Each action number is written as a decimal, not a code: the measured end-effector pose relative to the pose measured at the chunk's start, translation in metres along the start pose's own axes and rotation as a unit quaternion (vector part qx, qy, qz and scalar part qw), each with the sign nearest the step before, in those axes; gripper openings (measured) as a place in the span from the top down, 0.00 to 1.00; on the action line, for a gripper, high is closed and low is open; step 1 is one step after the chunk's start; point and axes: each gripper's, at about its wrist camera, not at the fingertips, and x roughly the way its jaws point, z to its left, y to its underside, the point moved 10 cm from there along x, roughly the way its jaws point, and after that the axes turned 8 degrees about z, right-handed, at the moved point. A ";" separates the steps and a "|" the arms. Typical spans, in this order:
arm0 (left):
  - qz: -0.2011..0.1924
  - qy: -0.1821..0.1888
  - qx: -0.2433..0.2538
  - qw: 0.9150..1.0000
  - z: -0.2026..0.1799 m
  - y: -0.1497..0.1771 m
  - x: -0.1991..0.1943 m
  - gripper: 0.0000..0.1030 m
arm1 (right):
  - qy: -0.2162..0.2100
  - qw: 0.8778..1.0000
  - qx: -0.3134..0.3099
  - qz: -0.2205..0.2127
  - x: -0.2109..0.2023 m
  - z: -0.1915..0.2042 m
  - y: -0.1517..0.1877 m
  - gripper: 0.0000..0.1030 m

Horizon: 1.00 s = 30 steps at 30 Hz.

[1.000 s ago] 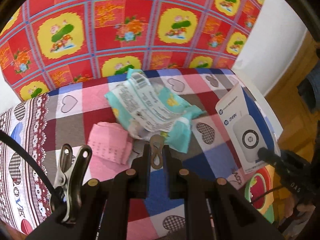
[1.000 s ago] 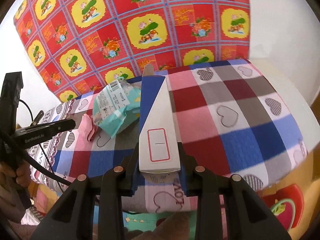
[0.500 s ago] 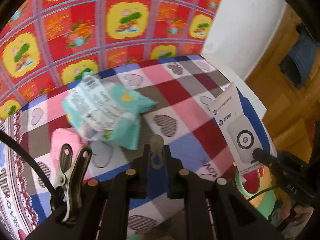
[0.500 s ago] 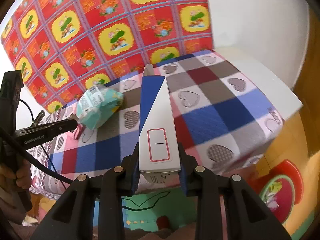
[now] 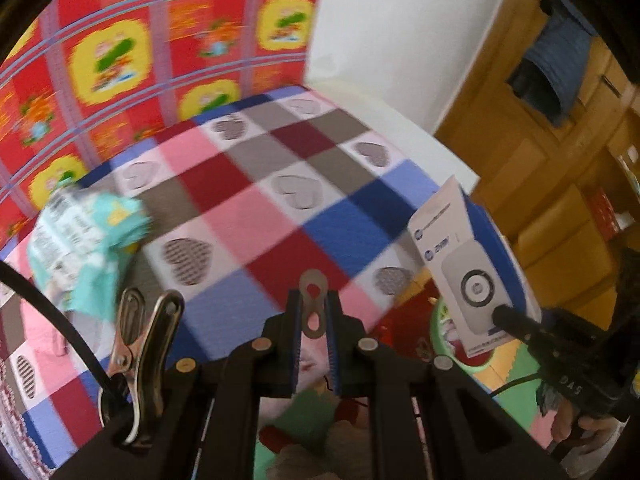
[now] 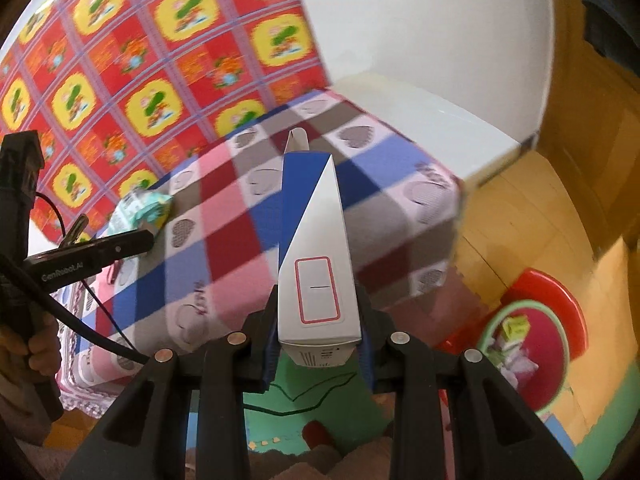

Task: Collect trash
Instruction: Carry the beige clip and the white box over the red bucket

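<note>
My right gripper [image 6: 318,304] is shut on a white and blue cardboard box [image 6: 316,240], which sticks out forward past the checked heart tablecloth [image 6: 240,248]. The left wrist view shows that box [image 5: 472,264] at right, over the table's edge. Between the fingers of my shut left gripper [image 5: 314,312] sits a small metal pull tab [image 5: 313,286]. A crumpled teal and white wrapper [image 5: 86,240] lies on the cloth far left, beside a pink piece [image 5: 40,328]. In the right wrist view, my left gripper [image 6: 132,240] is near the wrapper [image 6: 144,210].
A green-rimmed bin [image 6: 488,328] with scraps inside stands on the floor at right, inside a red ring [image 6: 560,292]. A white block [image 6: 420,120] adjoins the table. Wooden furniture [image 5: 540,140] rises at right. Red patterned cloth [image 6: 140,80] covers the back wall.
Both grippers have swung right and pulled back from the table with their loads. The wrapper has slid to the left of both views, and the floor bin has come into sight.
</note>
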 end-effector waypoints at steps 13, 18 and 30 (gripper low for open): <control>0.039 0.049 0.084 0.995 -0.134 -0.003 0.051 0.89 | 0.039 0.994 0.099 0.005 -0.028 -0.132 0.039 0.69; 0.062 0.062 0.116 0.989 -0.184 0.001 0.078 0.89 | 0.055 0.989 0.136 0.012 -0.033 -0.180 0.059 0.69; 0.113 0.093 0.196 0.970 -0.290 0.028 0.147 0.89 | 0.083 0.973 0.213 0.040 -0.021 -0.275 0.115 0.69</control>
